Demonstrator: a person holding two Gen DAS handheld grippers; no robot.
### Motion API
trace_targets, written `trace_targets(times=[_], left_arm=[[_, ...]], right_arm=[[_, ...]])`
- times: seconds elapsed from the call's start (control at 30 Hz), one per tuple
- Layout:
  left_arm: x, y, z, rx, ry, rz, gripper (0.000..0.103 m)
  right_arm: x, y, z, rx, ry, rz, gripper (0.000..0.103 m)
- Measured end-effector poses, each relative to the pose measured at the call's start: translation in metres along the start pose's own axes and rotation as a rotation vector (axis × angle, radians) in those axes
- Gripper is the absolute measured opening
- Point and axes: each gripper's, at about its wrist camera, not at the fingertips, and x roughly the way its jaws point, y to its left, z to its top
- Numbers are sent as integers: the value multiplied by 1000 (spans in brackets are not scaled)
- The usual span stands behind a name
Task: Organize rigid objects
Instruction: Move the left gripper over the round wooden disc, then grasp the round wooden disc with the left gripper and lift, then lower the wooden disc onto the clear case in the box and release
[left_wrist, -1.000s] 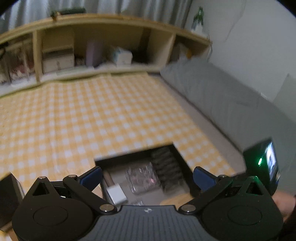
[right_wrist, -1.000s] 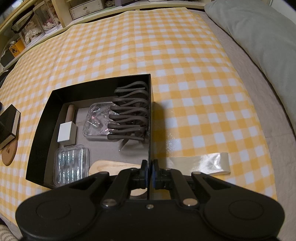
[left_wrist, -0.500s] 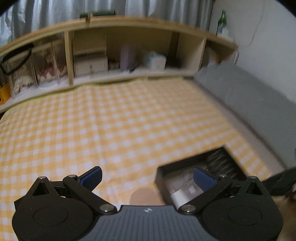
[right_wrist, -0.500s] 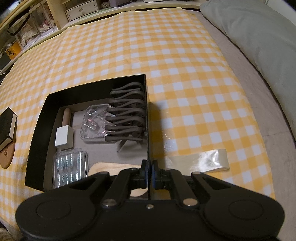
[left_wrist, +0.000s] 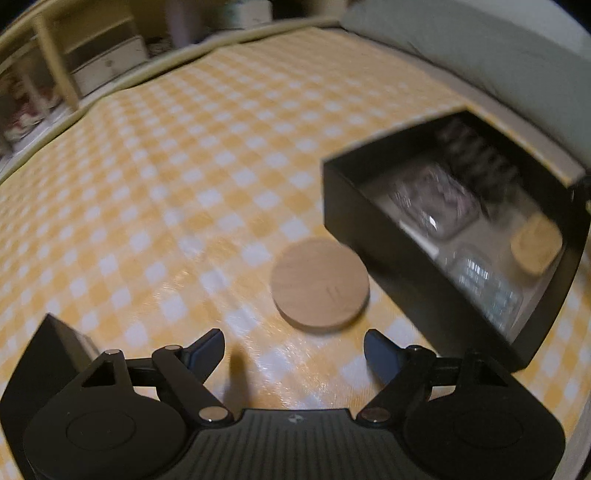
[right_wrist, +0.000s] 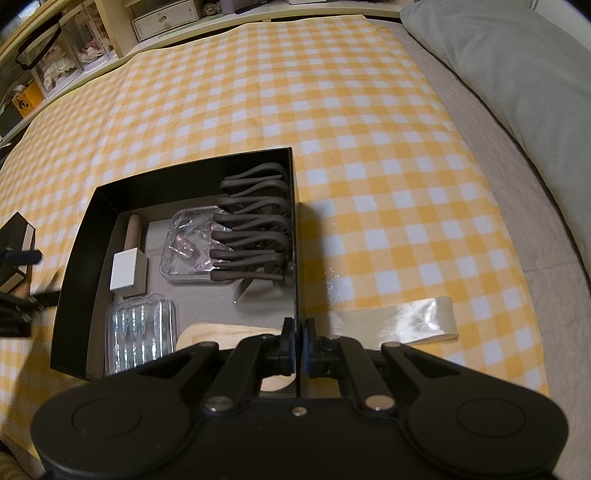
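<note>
A round wooden disc lies on the yellow checked cloth just left of the black box. My left gripper is open and empty, close above and in front of the disc. My right gripper is shut on the box's right wall near its front corner. In the right wrist view the box holds dark hangers, two clear plastic cases, a white block, a wooden stick and a wooden piece.
A small black box sits at the left, also in the right wrist view. A strip of clear tape lies on the cloth right of the box. A grey cushion runs along the right. Shelves stand behind.
My left gripper has swung left away from the box and dipped down toward the wooden disc. My right gripper has kept its hold on the box wall.
</note>
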Motion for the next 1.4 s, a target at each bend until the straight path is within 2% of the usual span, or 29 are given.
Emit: trace_targets(times=[0.13,0.27,0.47,0.57,0.73,0.93,1.03,1.17,1.3,1.4], left_arm=[[14,-3,-4,34,-38,-9,83],[21,-3,-4,23,-108,-28,83],[26,-1,-1,30,-159,-28,79],[29,4,2,-19,-155,-64,67],[31,6,6,-74,-135,-49,67],[28,18,8,-208,-117,-6,66],[17,24,12,-272,-154,5,66],[-13,26,28,-317,-271,-8,66],[-40,7,48,-267,-344,-49,66],[-47,-22,63,-191,-339,-96,66]], right_arm=[[0,0,0,0,0,-1,4],[0,0,0,0,0,-1,4],[1,0,0,0,1,-2,4],[1,0,-1,-2,3,-3,4],[1,1,-1,-2,3,-4,4],[1,1,-1,-2,3,-3,4],[1,0,-1,-1,3,-3,4],[1,0,0,-2,3,-3,4],[1,0,0,-3,3,-4,4],[1,0,-1,-3,3,-4,4]])
